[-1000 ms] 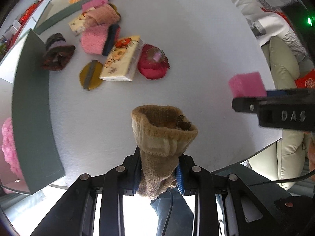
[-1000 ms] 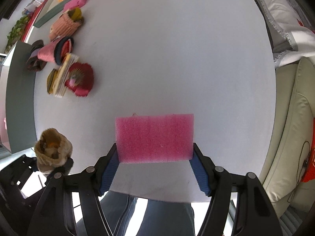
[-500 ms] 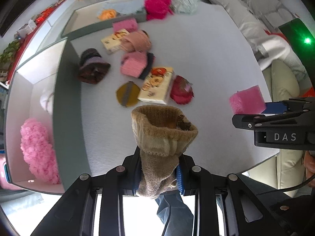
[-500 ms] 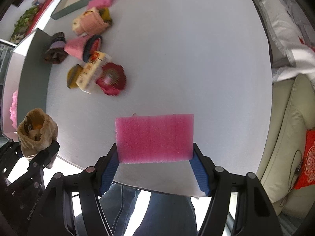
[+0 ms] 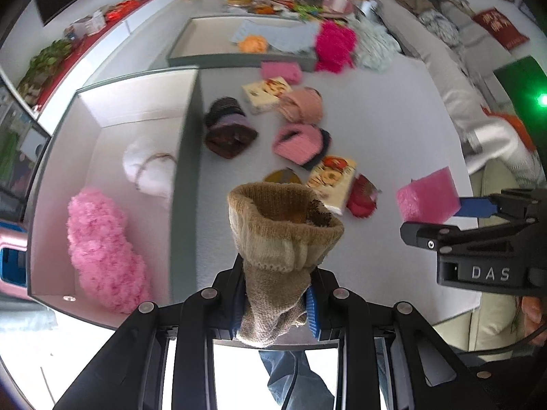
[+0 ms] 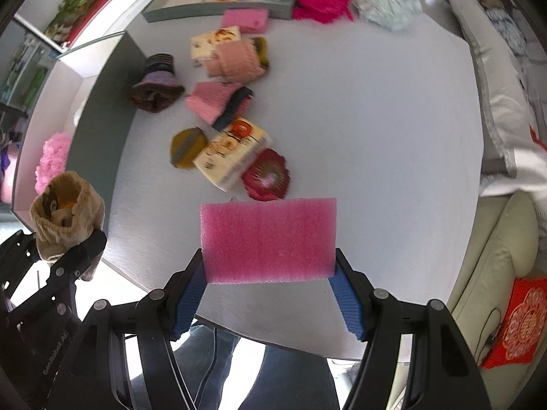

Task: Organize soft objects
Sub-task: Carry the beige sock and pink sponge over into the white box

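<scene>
The white table (image 5: 393, 109) fills most of both views, and more of its far end shows than a second ago: both hands have lifted and carried their loads away from the near edge. The open box (image 5: 112, 109) has come into the left of the left view, already holding a pink fluffy thing (image 5: 102, 249) and a white one (image 5: 147, 167). In the lower centre, the left gripper (image 5: 277, 304) is clamped tight on a tan knitted sock (image 5: 280, 239). The right gripper (image 6: 270, 294) pinches a pink sponge (image 6: 268, 239) between its blue pads, lower centre of its view. Both look bound for sorting; other soft items remain on the table.
</scene>
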